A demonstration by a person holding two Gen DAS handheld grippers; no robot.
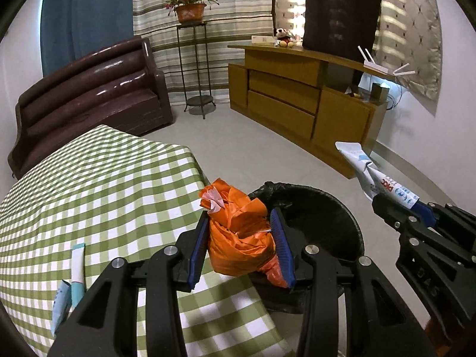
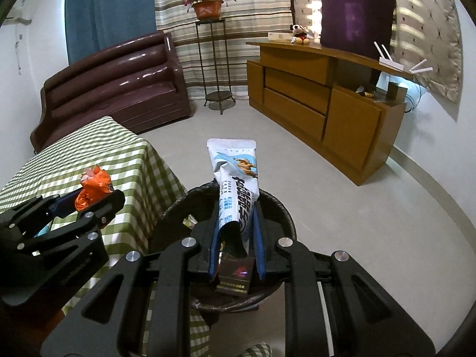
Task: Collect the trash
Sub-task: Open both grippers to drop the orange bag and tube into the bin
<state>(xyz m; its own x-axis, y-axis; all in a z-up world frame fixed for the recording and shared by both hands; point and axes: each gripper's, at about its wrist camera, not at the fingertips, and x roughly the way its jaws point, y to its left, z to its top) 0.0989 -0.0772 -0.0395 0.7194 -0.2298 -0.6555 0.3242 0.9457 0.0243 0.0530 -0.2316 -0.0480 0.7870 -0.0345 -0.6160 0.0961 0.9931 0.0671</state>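
Note:
My left gripper (image 1: 241, 229) is shut on a crumpled orange plastic bag (image 1: 238, 238), held over the table's corner beside the black-lined trash bin (image 1: 336, 211). The same orange bag (image 2: 93, 186) and left gripper (image 2: 98, 199) show at the left of the right wrist view. My right gripper (image 2: 236, 229) is shut on a white and blue snack wrapper (image 2: 235, 178), which stands up above the bin (image 2: 279, 205). A dark box (image 2: 236, 273) lies inside the bin. In the left wrist view the wrapper (image 1: 366, 169) sticks out of the right gripper (image 1: 395, 205).
The table wears a green checked cloth (image 1: 89, 193); a pale blue and white packet (image 1: 76, 267) lies on it near the left gripper. A brown sofa (image 1: 89, 95), a metal plant stand (image 1: 196, 68) and a wooden cabinet (image 1: 297, 101) line the room. Grey floor (image 2: 342, 208) surrounds the bin.

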